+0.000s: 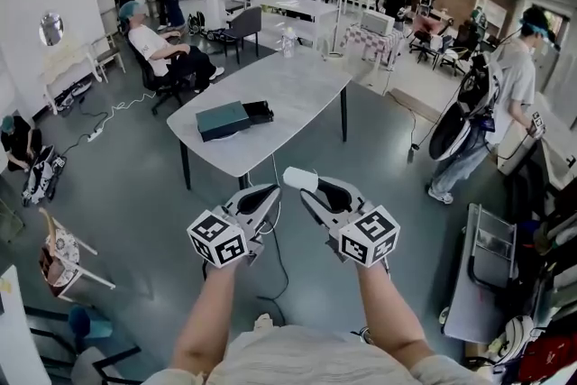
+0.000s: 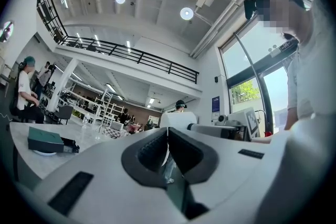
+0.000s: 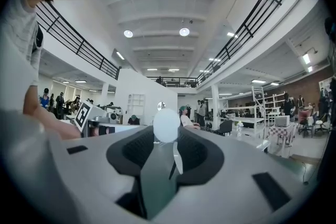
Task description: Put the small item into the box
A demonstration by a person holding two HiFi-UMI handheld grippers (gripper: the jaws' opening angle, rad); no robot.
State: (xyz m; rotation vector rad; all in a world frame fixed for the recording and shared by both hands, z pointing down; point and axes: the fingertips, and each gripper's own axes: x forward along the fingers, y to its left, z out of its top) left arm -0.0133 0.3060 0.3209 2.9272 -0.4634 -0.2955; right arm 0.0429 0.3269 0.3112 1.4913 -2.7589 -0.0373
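Note:
A small white rounded item (image 1: 300, 178) sits between the tips of my right gripper (image 1: 308, 188), whose jaws are shut on it; in the right gripper view the white item (image 3: 166, 124) fills the gap at the jaw tips (image 3: 166, 137). My left gripper (image 1: 270, 192) is held beside it with its pads meeting and nothing between them (image 2: 168, 132). Both hover over the floor, short of the grey table (image 1: 297, 90). On that table lies a dark teal box (image 1: 222, 119) with a black tray (image 1: 259, 112) pulled out on its right side. The box (image 2: 44, 140) also shows at the left in the left gripper view.
A clear bottle (image 1: 288, 41) stands at the table's far end. A cable (image 1: 275, 239) runs over the floor under my grippers. A seated person (image 1: 162, 50) is at the back left, a standing person (image 1: 505, 104) at the right. A metal cart (image 1: 482, 284) stands at the near right.

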